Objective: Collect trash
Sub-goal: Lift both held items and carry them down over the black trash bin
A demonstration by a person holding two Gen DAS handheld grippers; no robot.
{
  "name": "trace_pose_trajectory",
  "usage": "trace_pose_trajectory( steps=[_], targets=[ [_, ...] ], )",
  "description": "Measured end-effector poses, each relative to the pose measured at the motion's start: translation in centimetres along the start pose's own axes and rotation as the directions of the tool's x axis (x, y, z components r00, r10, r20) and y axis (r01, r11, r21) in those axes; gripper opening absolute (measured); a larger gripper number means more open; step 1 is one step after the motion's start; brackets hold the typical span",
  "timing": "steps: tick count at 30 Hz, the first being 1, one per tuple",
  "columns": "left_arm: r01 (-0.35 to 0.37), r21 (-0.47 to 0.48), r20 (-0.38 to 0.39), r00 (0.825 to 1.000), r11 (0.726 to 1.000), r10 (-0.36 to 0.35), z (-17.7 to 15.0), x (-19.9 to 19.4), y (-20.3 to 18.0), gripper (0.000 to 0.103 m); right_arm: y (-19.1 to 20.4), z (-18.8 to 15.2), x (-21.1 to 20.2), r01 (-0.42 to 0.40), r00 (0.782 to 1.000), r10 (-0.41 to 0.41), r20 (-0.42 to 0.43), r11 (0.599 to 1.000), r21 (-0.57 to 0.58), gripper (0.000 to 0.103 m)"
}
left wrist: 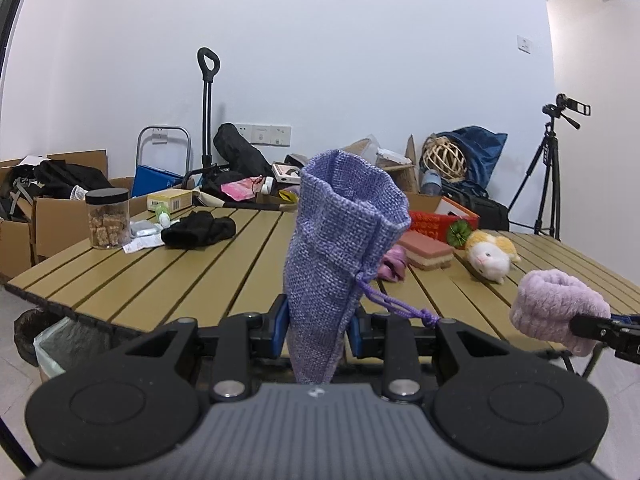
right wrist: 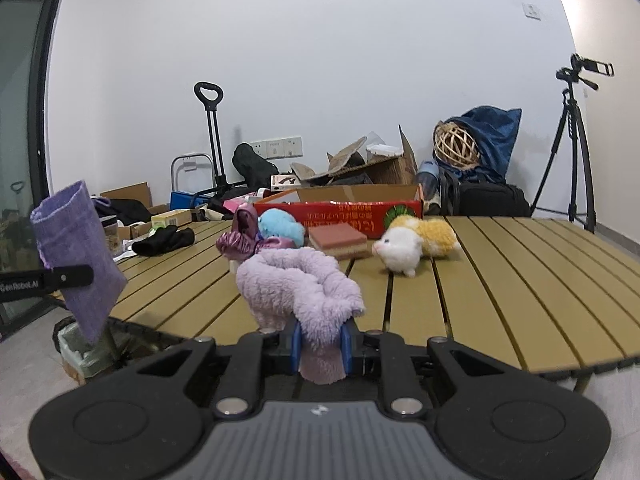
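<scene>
Left wrist view: my left claw (left wrist: 316, 328) clamps the pouch (left wrist: 340, 232) mouth-up, my right claw (right wrist: 322, 344) pinches the fuzzy band (right wrist: 296, 284), both off the table's (left wrist: 160, 280) near edge, probably bound for the bin (right wrist: 76, 344).

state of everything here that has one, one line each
left tool: shut on the purple pouch
purple pouch: held upright, mouth open, drawstring loose
right tool: shut on the fluffy lilac band
fluffy lilac band: held off the table
jar: upright, lid on
plush cat: lying on the table
trash bin: lined, open
</scene>
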State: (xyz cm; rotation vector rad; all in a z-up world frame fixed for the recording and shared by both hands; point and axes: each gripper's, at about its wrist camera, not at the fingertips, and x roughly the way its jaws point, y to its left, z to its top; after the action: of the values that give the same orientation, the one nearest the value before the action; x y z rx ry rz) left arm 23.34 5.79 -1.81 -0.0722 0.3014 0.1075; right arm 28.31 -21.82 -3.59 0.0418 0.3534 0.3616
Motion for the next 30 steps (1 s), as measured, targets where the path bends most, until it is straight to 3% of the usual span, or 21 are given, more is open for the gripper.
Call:
trace_pose_trajectory(
  steps=[18, 30],
  targets=[
    [-0.003, 0.057, -0.136, 0.991, 0.998, 0.011, -5.8, -5.3, 0.5, 0.029, 2.0, -5.3, -4.9, -0.027, 0.993, 0.03, -0.112, 0.999, 0.024, 0.018],
    [0.03, 0.061, -0.219, 0.976, 0.998, -0.016, -8.8, -8.0, 0.9, 0.029, 5.2, -9.4, -6.7, -0.051, 0.962, 0.047, -0.268, 0.999, -0.008, 0.018]
  ],
)
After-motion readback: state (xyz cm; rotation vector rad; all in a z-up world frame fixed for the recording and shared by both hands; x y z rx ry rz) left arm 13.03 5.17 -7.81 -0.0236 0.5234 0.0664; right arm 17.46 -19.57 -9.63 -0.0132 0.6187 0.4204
